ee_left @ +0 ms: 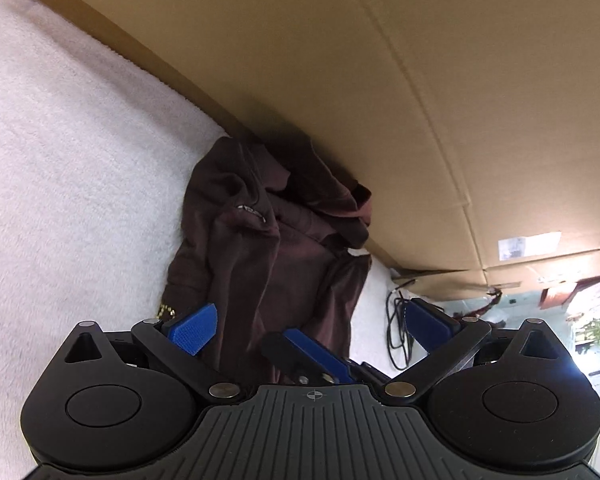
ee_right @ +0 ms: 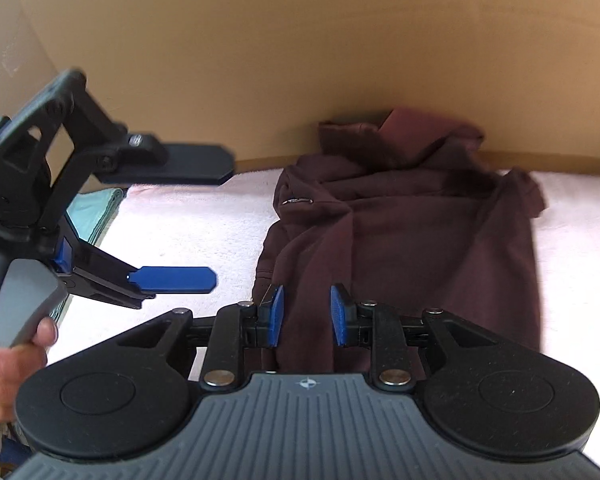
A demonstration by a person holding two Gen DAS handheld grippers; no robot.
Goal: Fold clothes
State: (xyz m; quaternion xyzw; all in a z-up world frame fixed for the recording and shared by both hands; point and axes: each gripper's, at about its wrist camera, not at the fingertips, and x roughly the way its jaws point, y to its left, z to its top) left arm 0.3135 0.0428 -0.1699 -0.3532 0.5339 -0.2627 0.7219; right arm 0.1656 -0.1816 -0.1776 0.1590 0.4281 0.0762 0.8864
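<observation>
— Fabric first: where are we seeing the crumpled dark maroon sweatshirt (ee_right: 400, 232)?

— We are seeing it lying bunched on the fluffy white blanket (ee_left: 68, 152), its far edge at twelve o'clock pressing against the tall brown cardboard wall (ee_left: 380, 80). A small metal zipper pull (ee_right: 298, 201) is showing near its ten o'clock corner.

— How are we holding the right gripper (ee_right: 306, 316)?

— We are holding it with the blue pads (ee_right: 276, 316) standing narrowly apart, a ridge of the maroon cloth passing between them. We are not seeing the pads pressing on it; there is a gap on each side.

— And the left gripper (ee_left: 312, 328)?

— We are holding it spread wide. From the left wrist view its blue fingers (ee_left: 194, 330) are flanking the near hem of the sweatshirt without touching it, and the right gripper is reaching in between them at six o'clock. From the right wrist view it is hovering at nine o'clock above the blanket, clear of the garment, with a hand (ee_right: 8, 364) gripping its grey handle.

— Anything else?

— We are noticing a folded pale green cloth (ee_right: 96, 208) at nine o'clock and black cables (ee_left: 398, 320) past the blanket's edge at three o'clock.
</observation>
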